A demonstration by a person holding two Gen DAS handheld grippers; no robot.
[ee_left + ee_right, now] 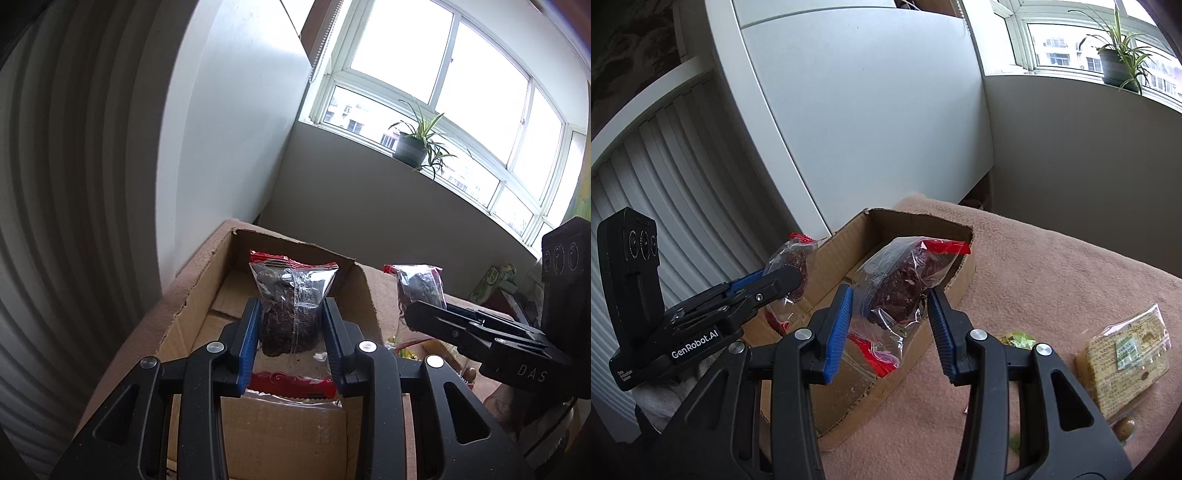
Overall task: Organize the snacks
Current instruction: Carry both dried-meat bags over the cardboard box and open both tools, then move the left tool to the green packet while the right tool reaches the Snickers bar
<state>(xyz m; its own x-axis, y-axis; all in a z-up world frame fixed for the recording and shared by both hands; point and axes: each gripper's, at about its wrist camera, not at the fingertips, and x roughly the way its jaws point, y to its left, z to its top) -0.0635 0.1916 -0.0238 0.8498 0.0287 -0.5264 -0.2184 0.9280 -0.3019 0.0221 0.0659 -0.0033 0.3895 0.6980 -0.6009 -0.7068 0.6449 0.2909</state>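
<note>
Gripping: a clear snack packet [291, 306] is clamped in the left gripper [291, 332], another packet [905, 284] in the right gripper [890, 321].
Place: both are held above the cardboard box [923, 225].
Handling: judged light, crinkly, slippery, crushable; best pinched mid-body.

The left gripper [291, 332] is pointing up the middle of its view, its blue pads clamping something between them. The right gripper [890, 314] is angling toward upper centre, jaws likewise pinching, alongside the left.
</note>
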